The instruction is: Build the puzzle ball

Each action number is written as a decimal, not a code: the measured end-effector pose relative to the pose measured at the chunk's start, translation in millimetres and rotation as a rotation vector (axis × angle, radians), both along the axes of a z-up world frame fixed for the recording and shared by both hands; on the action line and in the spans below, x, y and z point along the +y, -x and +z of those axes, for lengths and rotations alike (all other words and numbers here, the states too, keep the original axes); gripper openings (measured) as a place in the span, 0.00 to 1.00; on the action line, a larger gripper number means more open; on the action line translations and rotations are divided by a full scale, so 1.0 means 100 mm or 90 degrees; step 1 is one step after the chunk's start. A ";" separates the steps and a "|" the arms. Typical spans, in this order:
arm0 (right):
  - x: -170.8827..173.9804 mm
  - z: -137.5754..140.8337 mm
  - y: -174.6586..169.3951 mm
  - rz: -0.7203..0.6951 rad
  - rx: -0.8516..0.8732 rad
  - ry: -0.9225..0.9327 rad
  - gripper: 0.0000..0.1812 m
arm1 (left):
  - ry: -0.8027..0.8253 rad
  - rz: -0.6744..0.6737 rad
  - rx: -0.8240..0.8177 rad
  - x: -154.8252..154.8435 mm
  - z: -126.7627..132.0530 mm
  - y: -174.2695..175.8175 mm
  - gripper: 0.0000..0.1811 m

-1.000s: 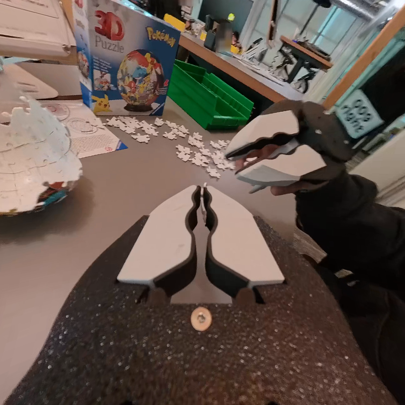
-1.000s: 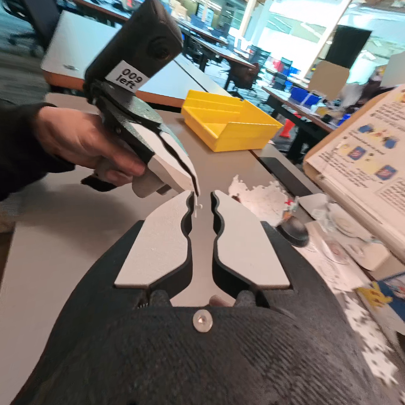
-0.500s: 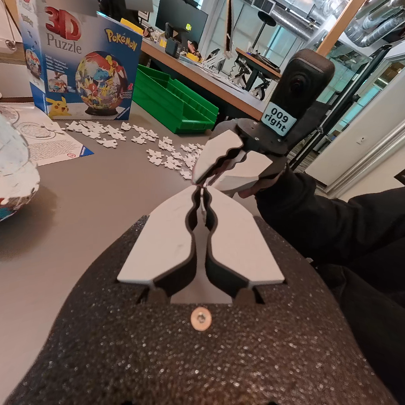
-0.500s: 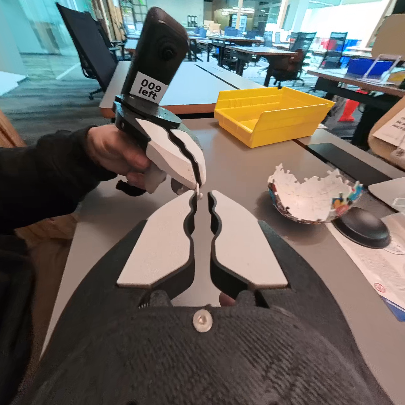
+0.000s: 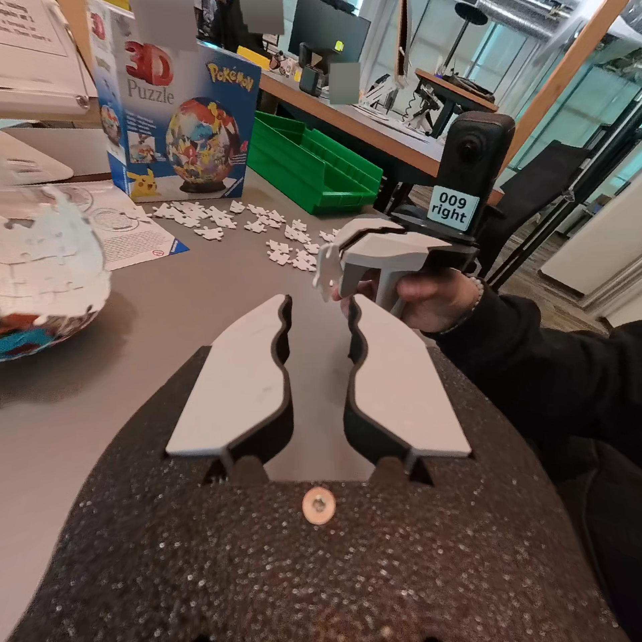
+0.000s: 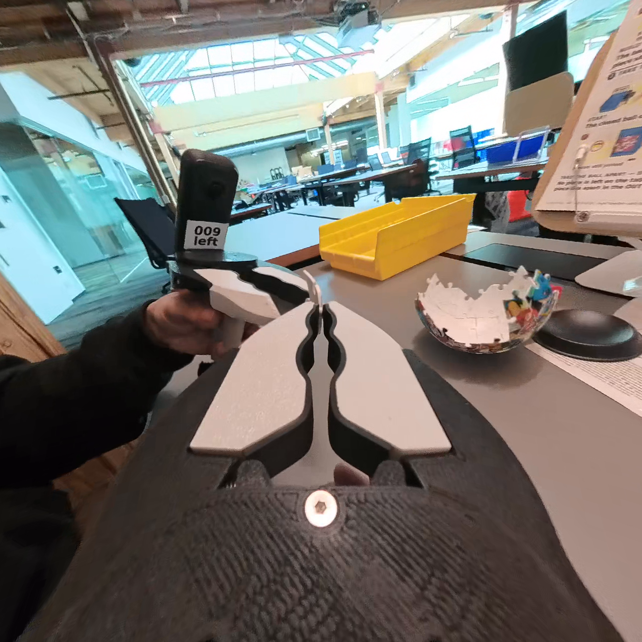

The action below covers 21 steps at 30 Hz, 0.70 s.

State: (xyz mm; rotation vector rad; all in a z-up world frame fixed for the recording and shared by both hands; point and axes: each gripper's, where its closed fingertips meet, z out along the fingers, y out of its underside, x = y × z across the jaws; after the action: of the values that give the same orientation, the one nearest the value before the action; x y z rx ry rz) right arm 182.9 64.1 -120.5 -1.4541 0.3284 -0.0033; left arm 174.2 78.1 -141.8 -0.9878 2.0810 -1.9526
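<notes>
My left gripper [image 5: 319,305] is open and empty above the grey table. My right gripper [image 6: 319,307] is shut on a white puzzle piece [image 6: 314,288] that sticks up from its tips. In the left wrist view the right gripper [image 5: 338,246] holds that piece [image 5: 326,271] just beyond my left fingertips. The left gripper [image 6: 291,298] also shows in the right wrist view, close to the left of the piece. The half-built puzzle ball [image 6: 483,319] lies bowl-like on the table, white inside, and shows at the left of the left wrist view [image 5: 45,271].
Several loose white pieces [image 5: 271,225] lie before the puzzle box [image 5: 180,132] and a green bin [image 5: 312,170]. An instruction sheet [image 5: 132,229] lies by the ball. A black round stand [image 6: 587,333] sits right of the ball; a yellow bin [image 6: 392,236] stands behind. Only a small space, under 4 cm, lies between the two pairs of fingers.
The left gripper was shut on the piece; the right gripper closed on it and the left jaws opened. The right gripper now holds the piece, slightly away from the left tips.
</notes>
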 end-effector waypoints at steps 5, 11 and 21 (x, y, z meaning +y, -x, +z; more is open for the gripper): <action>0.00 -0.01 0.06 0.012 0.005 -0.021 0.01 | 0.013 -0.013 -0.017 -0.12 0.01 0.01 0.02; -0.07 -0.11 0.02 0.017 -0.002 -0.004 0.02 | -0.065 -0.015 -0.036 -0.14 -0.08 0.01 0.01; -0.01 -0.15 0.05 0.035 -0.062 0.089 0.07 | -0.147 -0.069 -0.057 -0.12 -0.23 0.11 0.01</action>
State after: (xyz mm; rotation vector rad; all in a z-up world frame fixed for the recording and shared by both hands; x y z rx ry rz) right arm 178.3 63.6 -135.6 -1.5950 0.2119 -0.0522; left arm 163.4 65.9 -164.6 -0.7437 2.2864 -1.7149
